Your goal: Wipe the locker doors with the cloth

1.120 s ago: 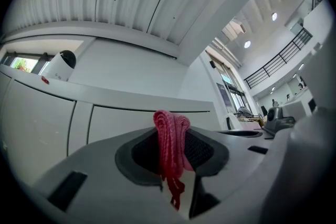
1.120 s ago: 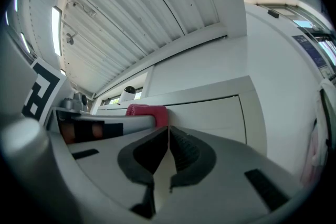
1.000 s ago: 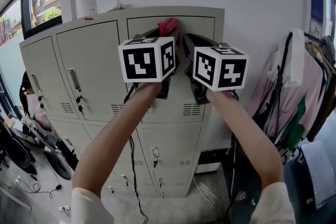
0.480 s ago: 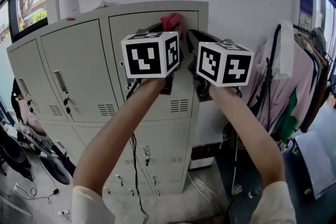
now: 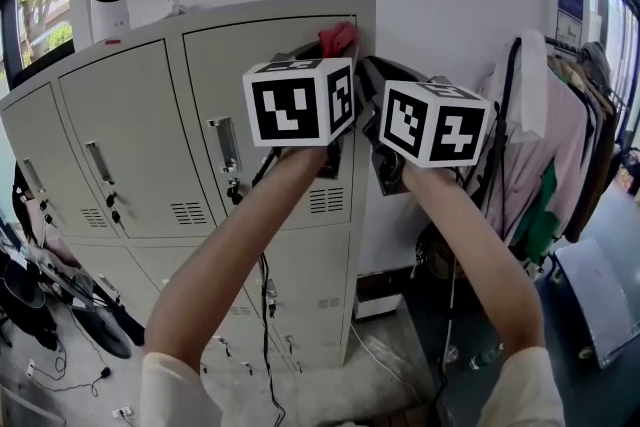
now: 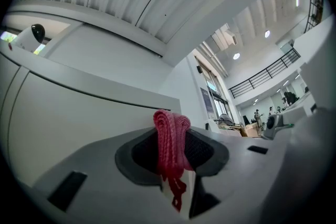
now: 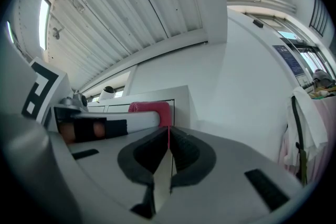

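A red cloth (image 5: 337,38) presses against the top right corner of the upper right locker door (image 5: 215,75) in the head view. My left gripper (image 5: 330,50) is shut on it. In the left gripper view the folded cloth (image 6: 171,139) sticks up between the closed pads of the left gripper (image 6: 172,131). My right gripper (image 5: 371,71) hangs just right of the left one, apart from the cloth. In the right gripper view the right gripper (image 7: 169,131) is shut with its pads together and nothing held. The cloth (image 7: 152,108) shows beyond them at the locker's top edge.
The beige locker bank (image 5: 130,165) has several doors with handles (image 5: 225,145) and vents. A white device (image 5: 108,10) stands on its top at the left. Clothes hang on a rack (image 5: 540,145) close to the right. Cables (image 5: 60,315) lie on the floor at the lower left.
Both grippers and the cloth have slid right along the top of the upper right door, from about its middle to its right corner. The lockers have shifted left in the head view.
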Demonstrator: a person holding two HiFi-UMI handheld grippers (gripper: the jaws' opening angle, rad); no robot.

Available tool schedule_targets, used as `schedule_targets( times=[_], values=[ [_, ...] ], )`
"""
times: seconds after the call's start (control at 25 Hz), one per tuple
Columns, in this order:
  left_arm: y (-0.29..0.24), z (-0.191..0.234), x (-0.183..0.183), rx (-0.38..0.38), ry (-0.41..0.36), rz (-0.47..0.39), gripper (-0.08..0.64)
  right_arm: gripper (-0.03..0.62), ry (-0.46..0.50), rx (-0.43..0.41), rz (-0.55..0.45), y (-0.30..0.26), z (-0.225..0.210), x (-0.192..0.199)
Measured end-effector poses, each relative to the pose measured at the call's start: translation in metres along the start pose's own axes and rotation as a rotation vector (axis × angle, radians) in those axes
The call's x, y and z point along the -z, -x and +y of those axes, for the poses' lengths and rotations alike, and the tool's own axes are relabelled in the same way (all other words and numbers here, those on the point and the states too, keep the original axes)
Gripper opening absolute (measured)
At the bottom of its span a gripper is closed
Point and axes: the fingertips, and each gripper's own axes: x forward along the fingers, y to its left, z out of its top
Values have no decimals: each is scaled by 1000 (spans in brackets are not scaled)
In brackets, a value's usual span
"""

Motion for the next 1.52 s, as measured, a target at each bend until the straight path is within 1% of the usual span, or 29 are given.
schedule_targets(
  times=[0.08,0.2,0.24,0.4,0.56,0.72,0.92,1.12,1.32,1.52],
  values=[
    [-2,-5,-1,14,17,-3,121,2,-1,9,0,3,-5,1],
    [7,-8,5,37,78,-16,123,2,-37,12,-11,9,-9,4],
    [12,-9,9,37,86,-20,123,2,-41,14,-14,12,-10,5],
    [30,-13,15,27,52,-29,121,3,-25,19,-28,19,-10,1],
    [48,-6,12,6,37,-33,122,2,-10,-16,-42,14,12,-4],
    [65,9,9,-38,19,-29,122,2,0,-61,-51,7,38,-8],
    [99,39,10,-103,55,-31,123,3,-13,-118,-46,-4,69,-3],
    [127,75,13,-192,39,-17,123,2,-25,-180,-39,-17,101,2],
    [148,102,16,-243,56,3,123,2,-38,-225,-39,-26,129,4],
    [164,129,11,-313,13,15,122,2,-41,-270,-31,-35,157,10]
  ],
)
